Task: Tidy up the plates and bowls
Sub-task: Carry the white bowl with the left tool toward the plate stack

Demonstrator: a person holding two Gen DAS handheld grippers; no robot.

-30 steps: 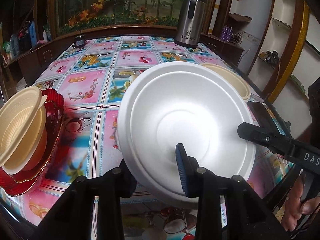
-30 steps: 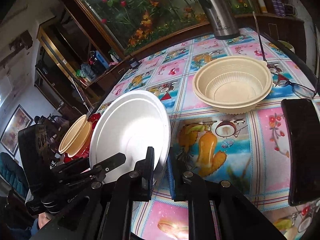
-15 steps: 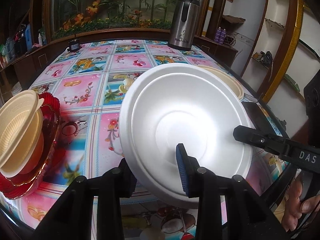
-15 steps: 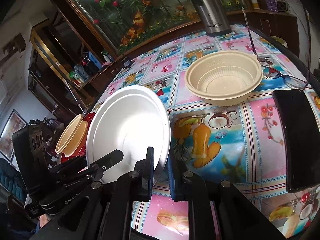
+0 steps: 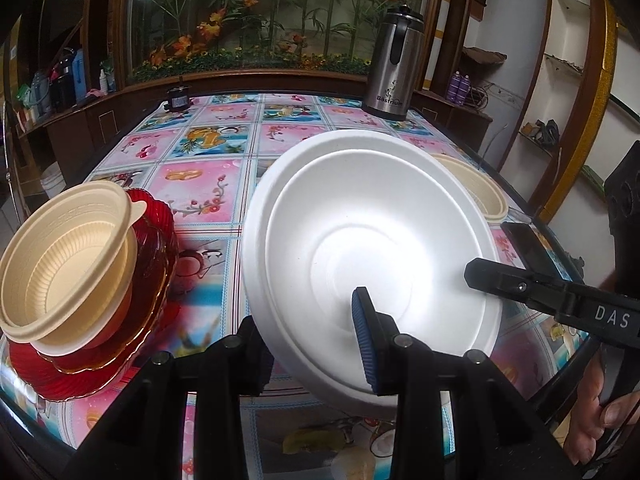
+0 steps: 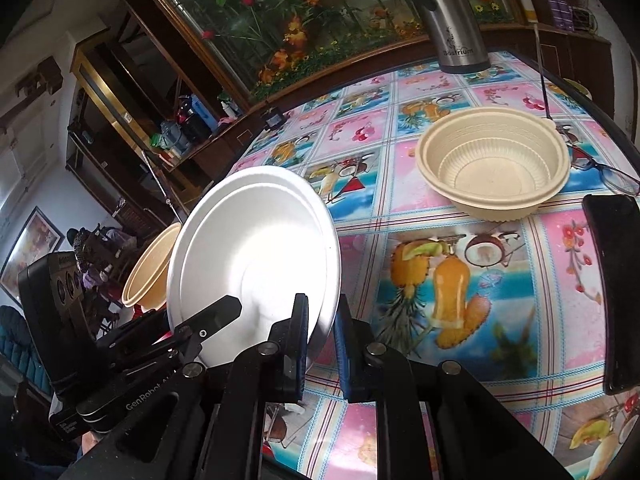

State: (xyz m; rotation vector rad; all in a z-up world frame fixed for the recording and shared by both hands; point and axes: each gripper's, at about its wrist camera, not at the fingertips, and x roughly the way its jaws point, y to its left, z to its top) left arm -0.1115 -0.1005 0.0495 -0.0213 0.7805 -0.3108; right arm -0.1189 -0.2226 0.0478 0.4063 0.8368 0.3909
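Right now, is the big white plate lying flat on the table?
No. The white plate is tilted up off the table, its rim pinched by the right gripper.

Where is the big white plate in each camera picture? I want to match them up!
Left wrist view: the white plate fills the middle, tilted, its near rim pinched in the left gripper, the right gripper on its right rim.
Right wrist view: it sits left of centre, tilted, its edge pinched in the right gripper.
Shared landmark: the steel flask at the table's far end, top right in the right wrist view.
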